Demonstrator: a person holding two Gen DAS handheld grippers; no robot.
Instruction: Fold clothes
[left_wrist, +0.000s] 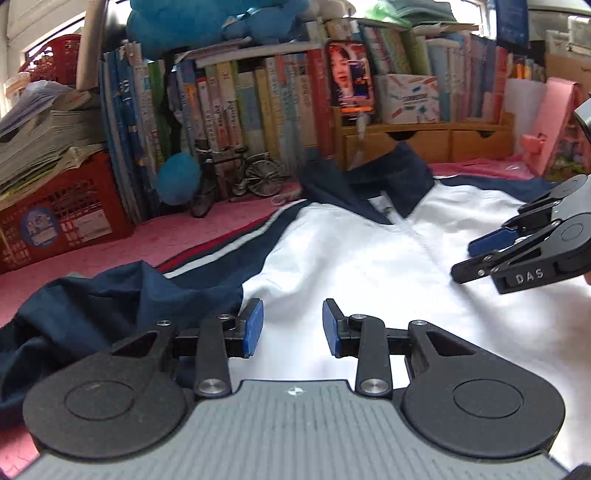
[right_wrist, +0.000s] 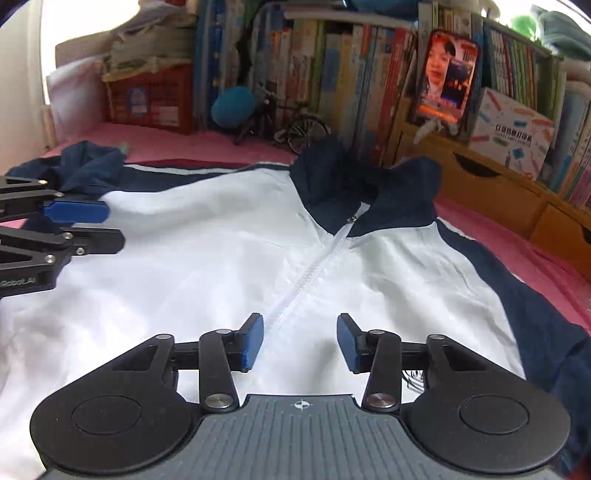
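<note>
Both grippers hover low over the jacket (right_wrist: 207, 251), side by side and aimed toward the wall of books (left_wrist: 236, 99). The left gripper (left_wrist: 292, 325) sits over the white chest panel near the crumpled navy sleeve (left_wrist: 92, 306), its jaws released with nothing between the blue pads. The right gripper (right_wrist: 300, 341) hangs just beside the zipper (right_wrist: 314, 269), jaws likewise spread and empty. The jacket lies front-up, zipped, flat on the pink-covered bench (right_wrist: 207, 142), its long axis running away from the grippers, navy collar (right_wrist: 365, 184) pointing toward the books and the small model bicycle (left_wrist: 240, 177).
</note>
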